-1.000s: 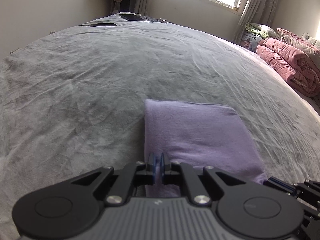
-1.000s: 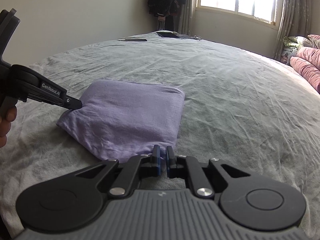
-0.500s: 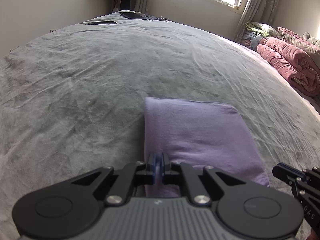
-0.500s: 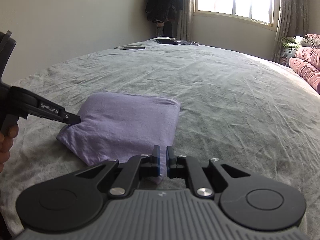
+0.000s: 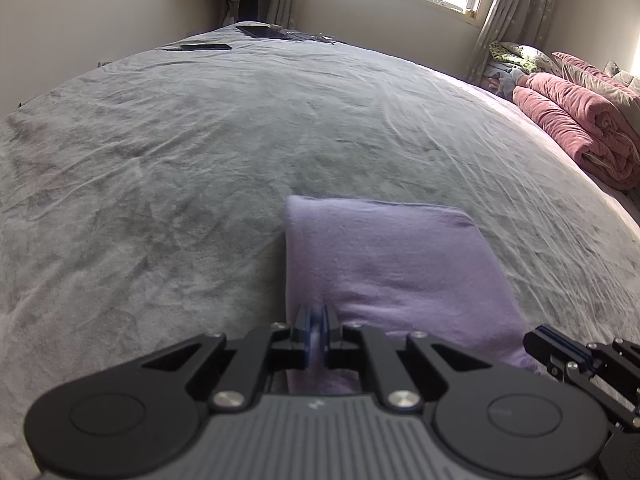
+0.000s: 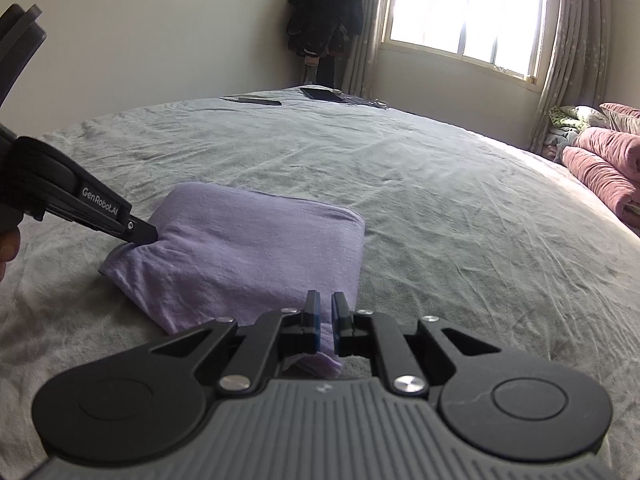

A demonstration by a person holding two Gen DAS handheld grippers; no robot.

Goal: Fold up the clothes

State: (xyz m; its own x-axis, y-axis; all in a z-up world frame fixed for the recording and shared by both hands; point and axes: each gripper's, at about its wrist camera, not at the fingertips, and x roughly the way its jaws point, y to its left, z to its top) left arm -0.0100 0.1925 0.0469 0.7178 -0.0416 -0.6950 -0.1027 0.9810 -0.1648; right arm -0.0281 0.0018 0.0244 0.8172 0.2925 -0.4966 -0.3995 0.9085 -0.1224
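A folded purple cloth [image 5: 392, 272] lies on the grey bed [image 5: 200, 160]. My left gripper [image 5: 316, 332] is shut on its near left edge, with fabric pinched between the blue pads. In the right wrist view the same cloth [image 6: 248, 248] sits ahead and to the left, and the left gripper [image 6: 140, 236] bites its left corner. My right gripper [image 6: 325, 320] is shut on the cloth's near right corner, with purple fabric in the narrow gap between the fingers. The right gripper [image 5: 532, 338] also shows at the cloth's right corner in the left wrist view.
Rolled pink blankets [image 5: 580, 132] are piled at the bed's right side. Two dark flat objects [image 5: 206, 46] lie at the far end of the bed. A hand [image 6: 8, 244] holds the left gripper. Dark clothes [image 6: 324, 12] hang in the far corner by the window.
The right gripper has risen a little and tilted up, and the cloth's near corner now hangs lower behind its fingers. The left gripper keeps its hold in the same place.
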